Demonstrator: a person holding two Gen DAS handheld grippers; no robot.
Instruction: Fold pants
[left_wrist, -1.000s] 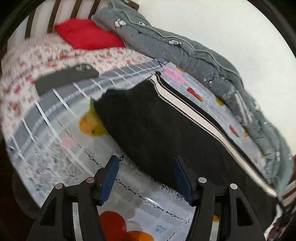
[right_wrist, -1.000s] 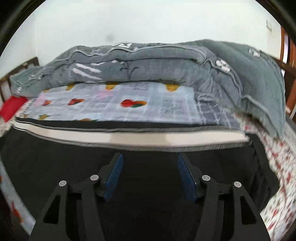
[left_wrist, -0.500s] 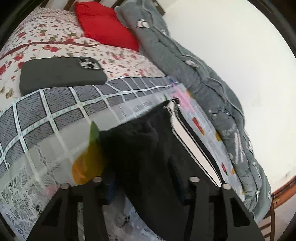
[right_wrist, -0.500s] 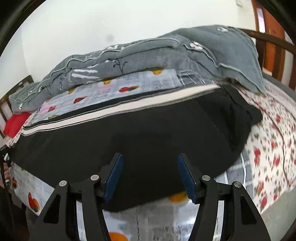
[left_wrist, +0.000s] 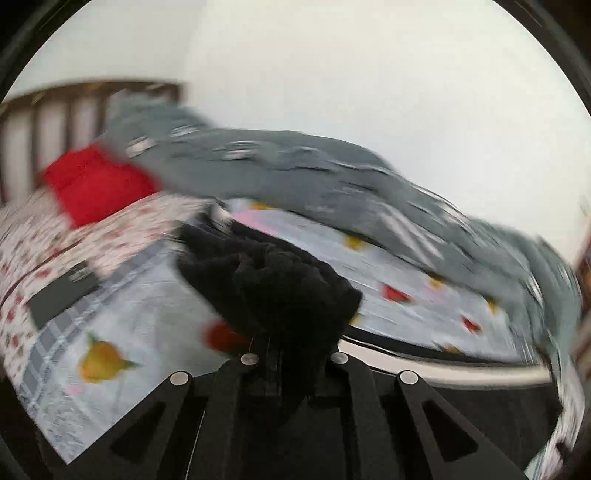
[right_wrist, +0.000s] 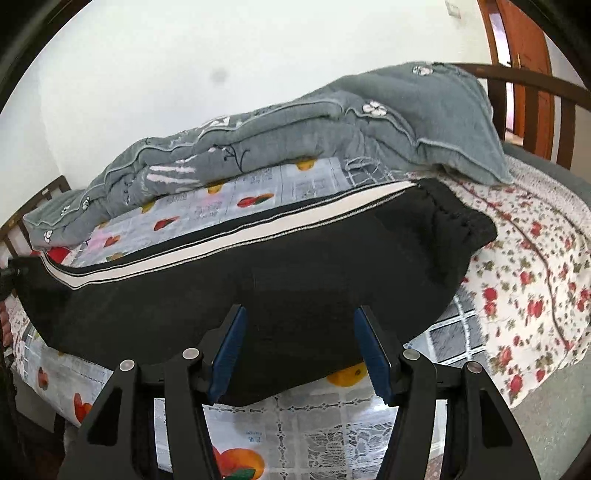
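The left gripper has its fingers pinched tight on a bunched end of the black pants, and the cloth is lifted up off the bed, most likely so that end can be carried over the rest to make a fold. This picture is blurry. The right gripper has its fingers spread wide, with nothing between them. It hangs just at the near edge of the pants, maybe getting ready to grab that edge or hold it flat. In the right view, the pants lie long across the bed, from far left to right, with a white stripe along the far side. They rest on a gray cloth with fruit pictures, which gives a flat spot for folding. Some small blue writing is on that cloth near the right gripper, but it is too tiny to read. To the right is a flowered bedsheet. In the left view, a dark flat phone lies on the left. Farther back, a puffy gray quilt is pushed against the wall, out of the way. A red pillow sits far left by the wooden headboard.
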